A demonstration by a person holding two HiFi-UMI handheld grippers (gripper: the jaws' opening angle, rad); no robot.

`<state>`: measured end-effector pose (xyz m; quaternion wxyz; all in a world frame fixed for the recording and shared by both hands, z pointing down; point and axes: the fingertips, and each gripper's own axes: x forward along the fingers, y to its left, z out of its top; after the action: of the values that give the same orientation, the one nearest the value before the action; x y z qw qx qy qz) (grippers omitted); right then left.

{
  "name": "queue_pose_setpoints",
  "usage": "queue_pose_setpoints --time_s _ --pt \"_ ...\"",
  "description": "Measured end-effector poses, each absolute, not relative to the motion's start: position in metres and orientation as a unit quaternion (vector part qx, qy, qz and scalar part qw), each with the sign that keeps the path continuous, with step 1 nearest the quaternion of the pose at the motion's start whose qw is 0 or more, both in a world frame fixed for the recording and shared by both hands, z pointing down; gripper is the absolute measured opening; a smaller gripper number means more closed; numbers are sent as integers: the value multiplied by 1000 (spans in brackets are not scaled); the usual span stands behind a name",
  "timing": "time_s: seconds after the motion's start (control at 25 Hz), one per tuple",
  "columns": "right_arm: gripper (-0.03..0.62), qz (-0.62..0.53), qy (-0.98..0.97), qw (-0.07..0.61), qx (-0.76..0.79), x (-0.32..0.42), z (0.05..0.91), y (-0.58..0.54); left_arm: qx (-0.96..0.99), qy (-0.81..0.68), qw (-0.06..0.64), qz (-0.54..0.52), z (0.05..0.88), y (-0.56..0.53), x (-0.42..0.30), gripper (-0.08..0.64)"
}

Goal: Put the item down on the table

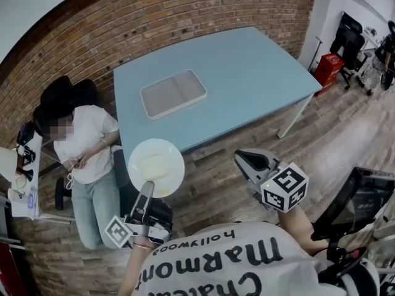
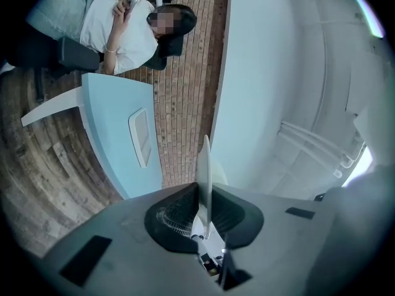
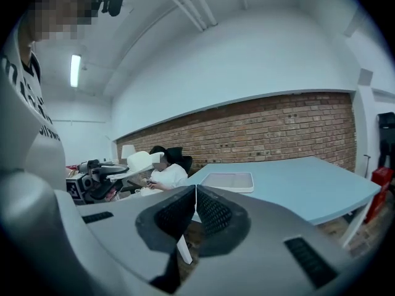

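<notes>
While the left gripper [image 1: 148, 189] rises from the bottom of the head view, its fingers [image 2: 176, 213] are clamped on the rim of a plate [image 1: 156, 167], which shows edge-on between them in the left gripper view. Round, white and shallow, with a faintly yellowish centre and a paler rim, the plate is held roughly flat in the air over the wood floor [image 1: 210, 184]. It is short of the bench's near edge and touches nothing but the fingers. To its right the right gripper [image 1: 244, 160] hangs at about the same level, its fingers [image 3: 216, 217] pressed together with nothing between them. Just left of the plate a person [image 1: 83, 147] in a white shirt and light jeans sits on a dark chair, hands together at the chest. Beyond lies the pale blue bench [image 1: 247, 73] on white legs, carrying a white rectangular tray [image 1: 173, 93] toward its left end. Behind it runs a brick wall [image 1: 185, 17], and a red crate [image 1: 329, 66] stands on the floor off the bench's far right corner.
</notes>
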<state>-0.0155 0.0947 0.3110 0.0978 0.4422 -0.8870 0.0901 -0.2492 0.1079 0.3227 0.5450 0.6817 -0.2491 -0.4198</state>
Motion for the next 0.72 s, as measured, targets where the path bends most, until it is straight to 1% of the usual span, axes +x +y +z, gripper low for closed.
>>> queue_pose_setpoints --time_s 0.44,0.72 --pt "11 87 -877 123 455 -21 326 73 684 -229 563 -404 335 60 -228 28" --pt "11 102 -886 135 431 -19 345 54 685 -239 569 -388 346 32 -199 28"
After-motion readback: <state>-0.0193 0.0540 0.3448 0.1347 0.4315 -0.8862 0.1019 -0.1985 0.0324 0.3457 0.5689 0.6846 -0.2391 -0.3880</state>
